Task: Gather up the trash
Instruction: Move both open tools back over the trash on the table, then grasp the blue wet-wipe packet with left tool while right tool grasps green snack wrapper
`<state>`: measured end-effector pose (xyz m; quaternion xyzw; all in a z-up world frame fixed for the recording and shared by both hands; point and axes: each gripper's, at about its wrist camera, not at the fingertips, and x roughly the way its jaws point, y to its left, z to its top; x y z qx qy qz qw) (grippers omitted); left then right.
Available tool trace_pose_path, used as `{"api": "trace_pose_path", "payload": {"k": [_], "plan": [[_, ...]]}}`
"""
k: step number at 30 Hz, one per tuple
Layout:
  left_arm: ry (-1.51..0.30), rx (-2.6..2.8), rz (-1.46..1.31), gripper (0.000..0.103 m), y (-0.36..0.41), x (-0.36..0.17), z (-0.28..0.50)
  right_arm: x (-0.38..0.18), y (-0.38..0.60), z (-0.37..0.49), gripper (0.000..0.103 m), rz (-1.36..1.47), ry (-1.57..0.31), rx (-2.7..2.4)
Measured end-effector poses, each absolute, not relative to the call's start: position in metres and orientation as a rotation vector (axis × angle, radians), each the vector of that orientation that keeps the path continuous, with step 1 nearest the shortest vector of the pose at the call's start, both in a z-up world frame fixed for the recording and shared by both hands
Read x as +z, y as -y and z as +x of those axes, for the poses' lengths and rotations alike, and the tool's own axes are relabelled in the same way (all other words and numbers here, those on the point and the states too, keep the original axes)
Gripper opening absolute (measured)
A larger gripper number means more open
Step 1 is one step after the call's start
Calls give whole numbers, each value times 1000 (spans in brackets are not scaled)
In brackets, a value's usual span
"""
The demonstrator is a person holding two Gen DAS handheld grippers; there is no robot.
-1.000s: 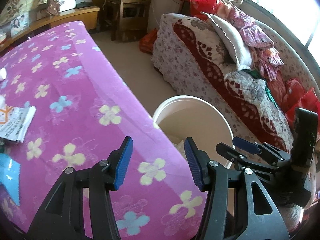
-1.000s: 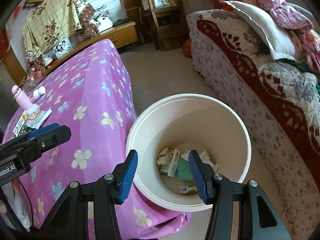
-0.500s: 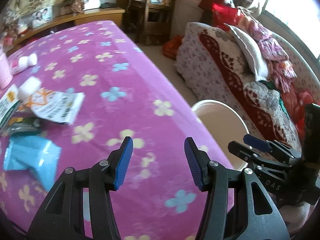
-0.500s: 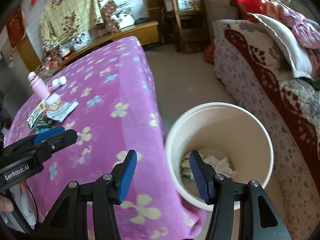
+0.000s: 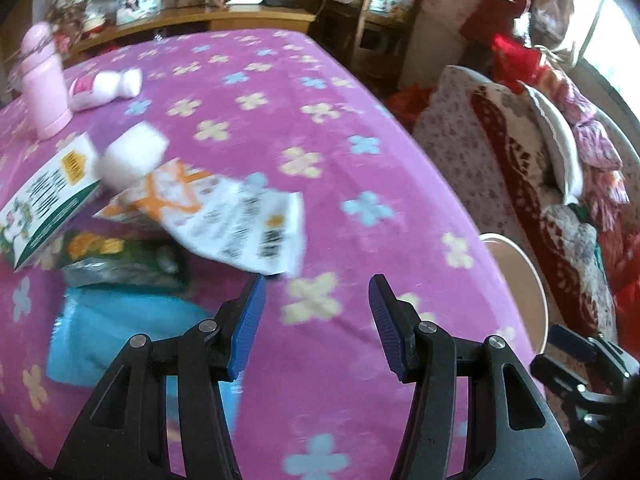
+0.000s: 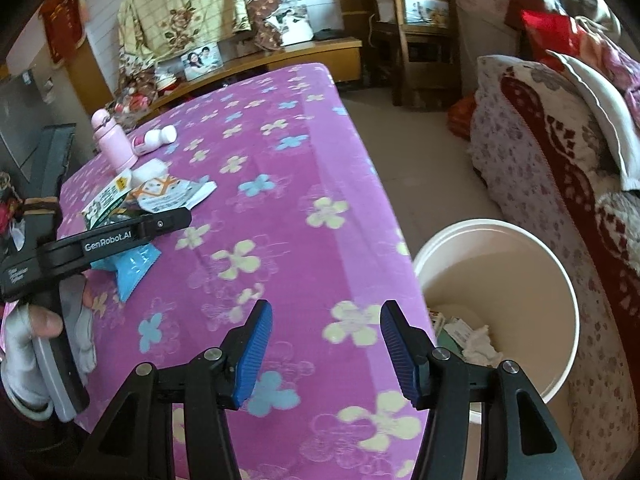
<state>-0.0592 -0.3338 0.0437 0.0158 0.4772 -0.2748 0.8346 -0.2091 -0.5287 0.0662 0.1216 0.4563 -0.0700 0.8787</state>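
Note:
Trash lies on the pink flowered table [image 5: 320,128]: a white printed wrapper [image 5: 240,224], a green-and-white leaflet [image 5: 48,196], a dark green packet [image 5: 120,256], a blue packet [image 5: 120,332] and a white crumpled lump [image 5: 132,156]. My left gripper [image 5: 316,320] is open and empty just above the table, close to the wrapper's near corner. My right gripper [image 6: 326,352] is open and empty over the table's right edge. The white bin [image 6: 552,264] stands on the floor beside the table with trash [image 6: 472,340] inside.
A pink bottle [image 5: 42,84] stands at the table's far left with a white bottle [image 5: 104,88] lying next to it. A bed with a patterned quilt [image 6: 560,152] runs along the right. A wooden shelf and chair [image 6: 416,40] stand at the back.
Both grippers have swung left, away from over the bin and onto the table. The left gripper now faces the pile of wrappers. Both stay open and empty.

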Motion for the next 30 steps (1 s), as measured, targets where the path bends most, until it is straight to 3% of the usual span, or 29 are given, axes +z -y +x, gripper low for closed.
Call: {"api": "trace_pose_path", "payload": {"k": [11, 18, 30], "plan": [[-1085, -495, 25, 52, 216, 29, -64, 66, 476, -177, 55, 218, -963, -43], [-1064, -508, 14, 52, 155, 51, -86, 64, 426, -154, 57, 186, -979, 87], [-1038, -492, -44, 52, 126, 76, -112, 26, 359, -79, 59, 199, -1064, 228]]}}
